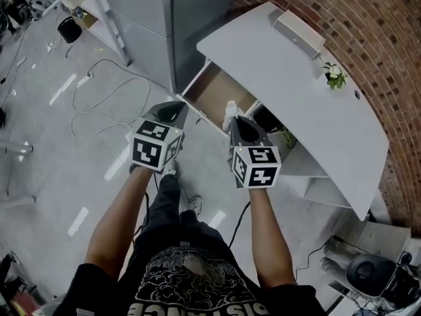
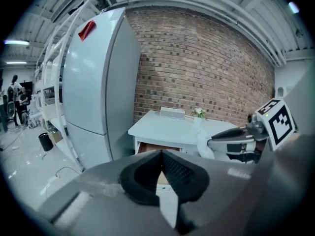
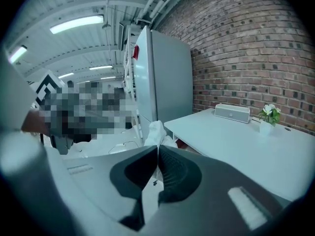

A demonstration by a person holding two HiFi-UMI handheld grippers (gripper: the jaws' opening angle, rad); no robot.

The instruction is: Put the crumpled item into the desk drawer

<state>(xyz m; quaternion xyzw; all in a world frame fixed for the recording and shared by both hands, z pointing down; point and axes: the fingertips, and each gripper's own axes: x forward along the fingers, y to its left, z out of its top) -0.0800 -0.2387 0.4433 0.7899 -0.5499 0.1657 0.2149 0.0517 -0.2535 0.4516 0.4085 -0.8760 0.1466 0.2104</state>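
Note:
A white crumpled item is pinched in my right gripper, which is shut on it just above the front of the open desk drawer. In the right gripper view the crumpled item sticks up past the closed jaws, with the white desk to the right. My left gripper hovers left of the drawer, shut and holding nothing. The left gripper view looks over its closed jaws at the drawer, and shows the right gripper's fingers with the crumpled item.
On the desk top stand a grey speaker and a small potted plant. A tall grey cabinet stands left of the desk. Cables lie on the floor. A chair base sits at bottom right.

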